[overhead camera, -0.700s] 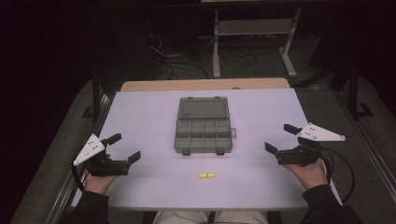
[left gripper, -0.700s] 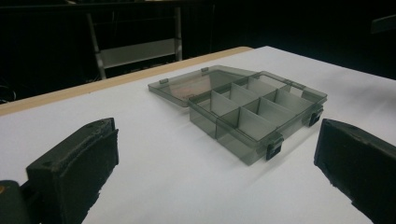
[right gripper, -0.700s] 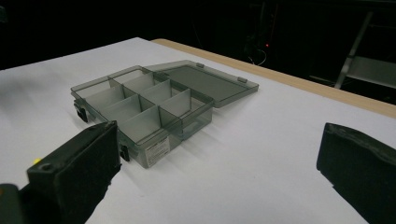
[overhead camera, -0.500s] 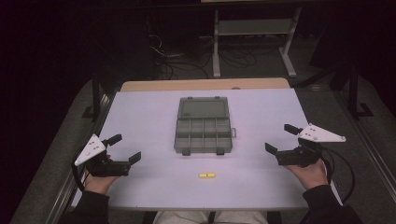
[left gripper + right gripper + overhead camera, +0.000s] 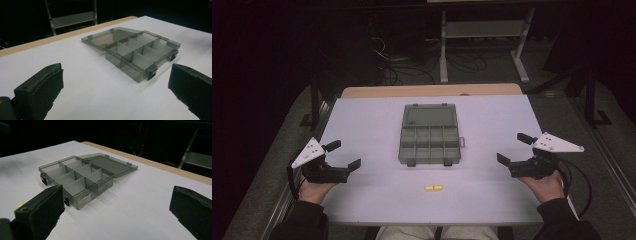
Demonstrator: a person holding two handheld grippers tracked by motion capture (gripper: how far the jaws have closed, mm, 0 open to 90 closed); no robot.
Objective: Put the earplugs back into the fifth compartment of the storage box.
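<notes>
A grey see-through compartment box [image 5: 430, 136] lies at the middle of the white table [image 5: 377, 195], its lid laid flat open toward the far side. Its several compartments look empty in the left gripper view [image 5: 140, 53] and in the right gripper view [image 5: 75, 177]. A small yellow piece [image 5: 433, 188] lies on the table just in front of the box. My left gripper [image 5: 344, 155] rests at the table's left, open, with nothing between its jaws. My right gripper [image 5: 514, 148] sits at the right, open and empty as well. Both point inward toward the box.
A wooden strip [image 5: 432, 90] edges the table's far side. Beyond it a metal shelf frame [image 5: 484, 37] and cables stand on the dark floor. A person's hands and dark sleeves [image 5: 304, 220] come in from the bottom.
</notes>
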